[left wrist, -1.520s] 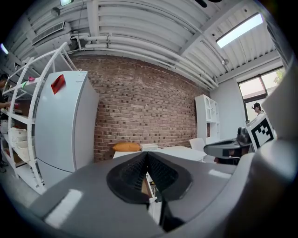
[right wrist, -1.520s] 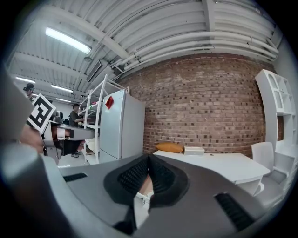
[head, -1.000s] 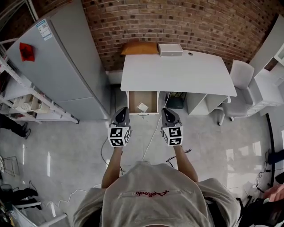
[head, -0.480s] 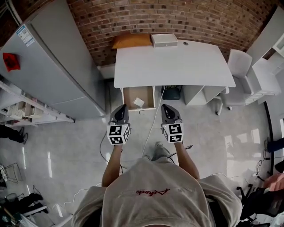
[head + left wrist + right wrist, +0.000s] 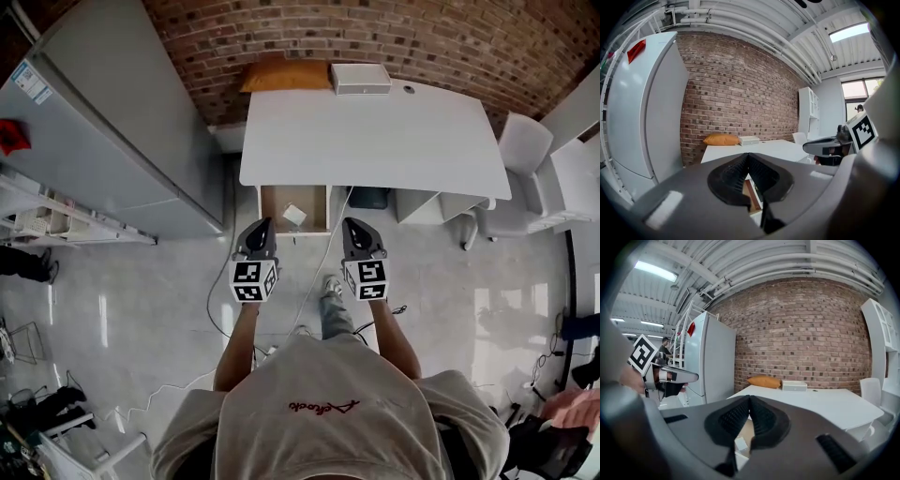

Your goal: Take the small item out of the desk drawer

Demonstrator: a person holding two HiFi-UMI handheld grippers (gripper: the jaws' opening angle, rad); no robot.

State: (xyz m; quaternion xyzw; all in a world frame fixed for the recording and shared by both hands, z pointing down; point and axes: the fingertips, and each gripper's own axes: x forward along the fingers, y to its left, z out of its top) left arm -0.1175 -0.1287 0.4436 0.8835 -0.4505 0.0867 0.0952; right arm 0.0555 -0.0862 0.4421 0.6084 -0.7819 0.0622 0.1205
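Left tool [image 5: 262,225] and right tool [image 5: 352,225], each closed and empty, now nearer the open drawer [image 5: 276,202].

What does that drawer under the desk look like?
The drawer is pulled open from under the left end of the white desk. It is a shallow box, light brown inside like wood, with a white front. One small white item lies on its floor, toward the front and a bit right of the middle. Nothing else shows inside.
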